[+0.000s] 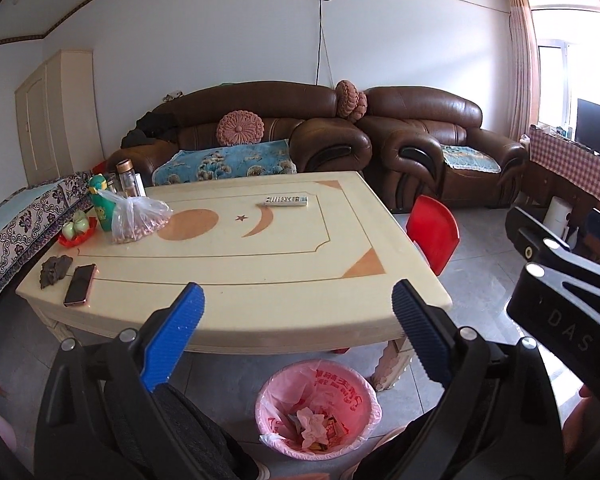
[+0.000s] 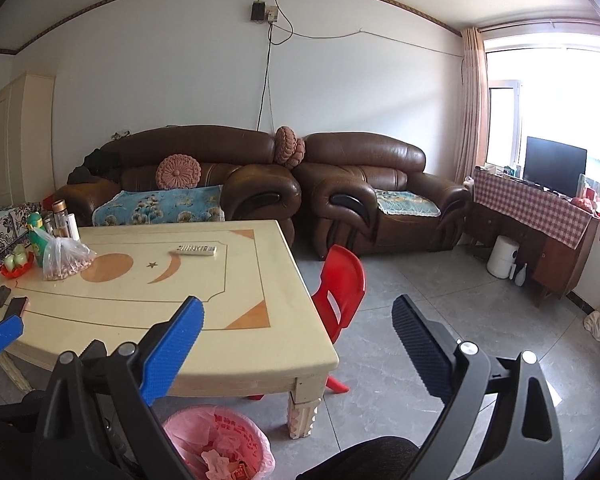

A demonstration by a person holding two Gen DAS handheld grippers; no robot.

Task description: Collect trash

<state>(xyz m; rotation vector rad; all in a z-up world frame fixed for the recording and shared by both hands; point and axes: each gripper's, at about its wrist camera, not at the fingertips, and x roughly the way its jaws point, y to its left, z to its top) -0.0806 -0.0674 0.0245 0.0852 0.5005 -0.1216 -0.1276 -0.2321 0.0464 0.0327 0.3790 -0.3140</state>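
Observation:
A pink-lined trash bin stands on the floor in front of the cream table, holding crumpled tissue and wrappers; it also shows in the right wrist view. My left gripper is open and empty, held above the table's near edge and the bin. My right gripper is open and empty, over the table's near right corner; its body shows at the right of the left wrist view. The left gripper's blue finger tip shows at the left edge of the right wrist view.
On the table: a phone, a dark object, a bag of nuts, a green bottle, a red dish, a remote. A red chair stands at the table's right. Brown sofas lie behind.

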